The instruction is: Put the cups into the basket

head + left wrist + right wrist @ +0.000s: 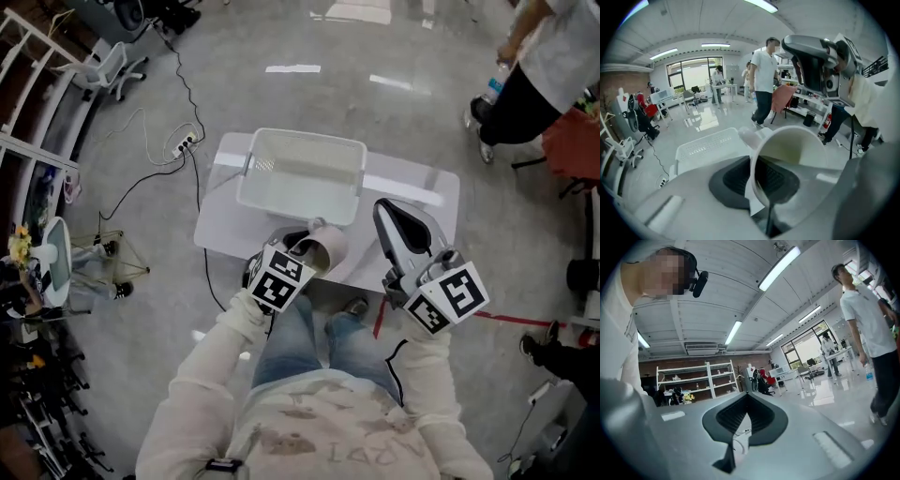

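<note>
A white cup (325, 246) hangs over the table's near edge, just in front of the white basket (300, 142). My left gripper (312, 247) is shut on the cup's wall. In the left gripper view the cup (797, 154) lies tilted, its mouth facing the camera and its rim pinched in the dark pads (736, 180). The basket (705, 147) sits beyond it and looks empty. My right gripper (394, 220) is held up over the table's right front, shut with nothing in it. In its own view the right gripper (744, 420) points up into the room.
The basket stands on a small white table (417, 187). Cables and a power strip (184, 144) lie on the floor to the left. A person (548, 61) stands at the far right. Red tape (511, 318) marks the floor, and white shelves (693, 378) line a wall.
</note>
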Available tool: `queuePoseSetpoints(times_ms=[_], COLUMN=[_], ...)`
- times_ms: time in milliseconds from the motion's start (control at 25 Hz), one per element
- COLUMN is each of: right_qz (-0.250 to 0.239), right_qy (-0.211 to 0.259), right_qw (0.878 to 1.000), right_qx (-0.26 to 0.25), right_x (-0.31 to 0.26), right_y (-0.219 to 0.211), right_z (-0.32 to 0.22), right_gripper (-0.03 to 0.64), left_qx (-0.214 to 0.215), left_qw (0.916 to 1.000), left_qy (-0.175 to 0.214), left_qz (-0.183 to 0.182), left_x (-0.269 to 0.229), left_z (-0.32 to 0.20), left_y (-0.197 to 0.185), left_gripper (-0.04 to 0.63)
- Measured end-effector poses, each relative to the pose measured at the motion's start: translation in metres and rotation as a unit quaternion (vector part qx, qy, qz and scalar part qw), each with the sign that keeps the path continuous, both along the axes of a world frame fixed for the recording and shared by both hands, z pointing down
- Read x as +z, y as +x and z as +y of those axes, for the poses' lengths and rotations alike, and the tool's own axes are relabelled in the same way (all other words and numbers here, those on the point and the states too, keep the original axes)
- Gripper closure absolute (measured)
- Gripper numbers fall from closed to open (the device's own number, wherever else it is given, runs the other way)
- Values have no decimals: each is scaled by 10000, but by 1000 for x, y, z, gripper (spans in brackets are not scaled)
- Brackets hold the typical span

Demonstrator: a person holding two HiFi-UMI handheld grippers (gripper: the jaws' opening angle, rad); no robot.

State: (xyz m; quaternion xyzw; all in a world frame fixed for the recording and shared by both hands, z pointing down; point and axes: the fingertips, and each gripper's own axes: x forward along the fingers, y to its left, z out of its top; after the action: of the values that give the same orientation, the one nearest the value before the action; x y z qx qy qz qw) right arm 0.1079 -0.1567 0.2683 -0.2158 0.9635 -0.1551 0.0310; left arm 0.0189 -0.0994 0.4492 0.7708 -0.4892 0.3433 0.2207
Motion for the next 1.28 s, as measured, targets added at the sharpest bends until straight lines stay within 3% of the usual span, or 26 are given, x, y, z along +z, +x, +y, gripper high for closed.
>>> queuePoseSetpoints(times_ms=[320, 720, 960, 1280], right_qz=[95, 147, 312, 403], right_qy=[76, 129, 80, -144], right_qw=[9999, 9973, 9950, 9911], right_qx=[115, 715, 944, 1259], right_x=[-18, -23, -8, 25], right_y=[-89, -212, -238, -223], right_z=[-10, -45, -62, -77], right_gripper=[589, 589, 589, 589], left_qx=[-14, 968, 1290, 1670], left_qw=[9993, 9936, 9895, 9845], left_qy=[245, 287, 178, -225], left_qz=[278, 510, 628, 490], left_x=[-31, -31, -5, 69], left_z=[-22, -75, -99, -131], left_y=[-86, -174, -185, -163], left_gripper=[560, 560, 560, 560])
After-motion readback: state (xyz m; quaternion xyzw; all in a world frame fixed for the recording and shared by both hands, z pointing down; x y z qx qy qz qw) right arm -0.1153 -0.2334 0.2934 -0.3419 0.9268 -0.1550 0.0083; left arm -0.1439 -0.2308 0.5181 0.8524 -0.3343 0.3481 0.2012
